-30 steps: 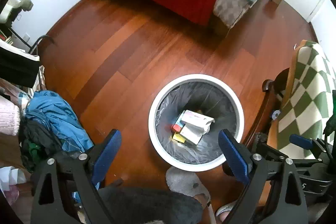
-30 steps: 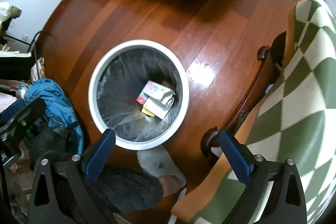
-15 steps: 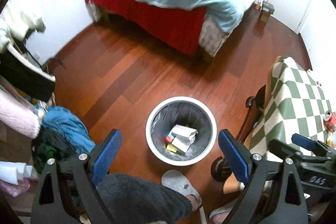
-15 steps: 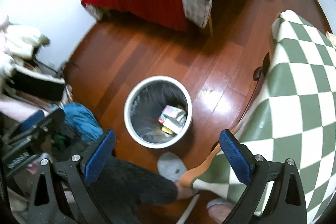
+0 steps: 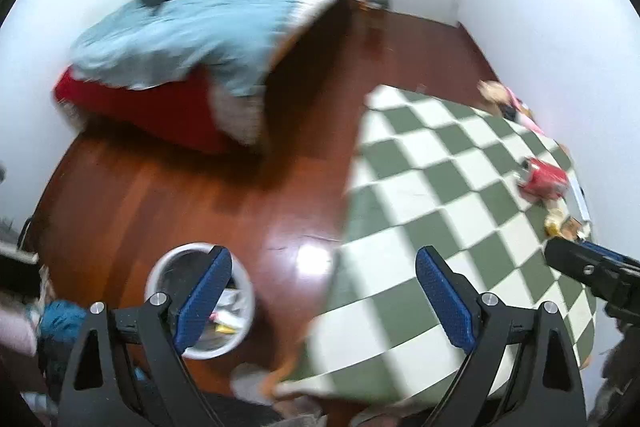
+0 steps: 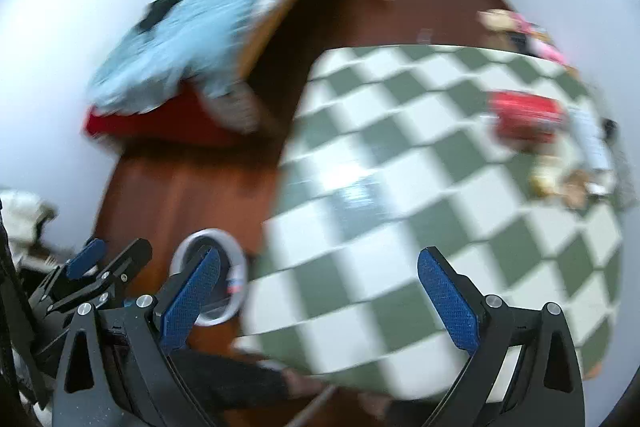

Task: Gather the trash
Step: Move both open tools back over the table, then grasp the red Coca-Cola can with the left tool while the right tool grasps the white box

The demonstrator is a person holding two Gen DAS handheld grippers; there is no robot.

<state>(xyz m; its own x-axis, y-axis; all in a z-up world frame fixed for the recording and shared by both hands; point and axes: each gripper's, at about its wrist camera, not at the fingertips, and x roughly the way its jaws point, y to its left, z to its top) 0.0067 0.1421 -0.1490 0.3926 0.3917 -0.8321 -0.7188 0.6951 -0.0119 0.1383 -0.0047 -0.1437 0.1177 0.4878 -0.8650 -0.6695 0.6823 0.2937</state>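
Both claws stand with their jaws wide apart and hold nothing: the left claw (image 5: 322, 295) hangs over the floor at the near left edge of the table (image 5: 400, 195), the right claw (image 6: 318, 291) over the near part of its green-and-white checked cloth; I judge they are carried open because a pickup comes next and there is nothing to drop. The trash bin (image 5: 240, 283) stands on the wooden floor (image 5: 200, 195) just off the table's near left corner, some packaging already lying in it; close enough, it seems, for short trips between table and bin. What is left to collect lies toward the far right edge of the table: a red crushed can (image 6: 524, 115), and nearer the right edge some small yellowish scraps (image 6: 544, 179), too blurred to name. The bed (image 5: 192, 23) with its blue cover stands against the far wall, well apart from the work.
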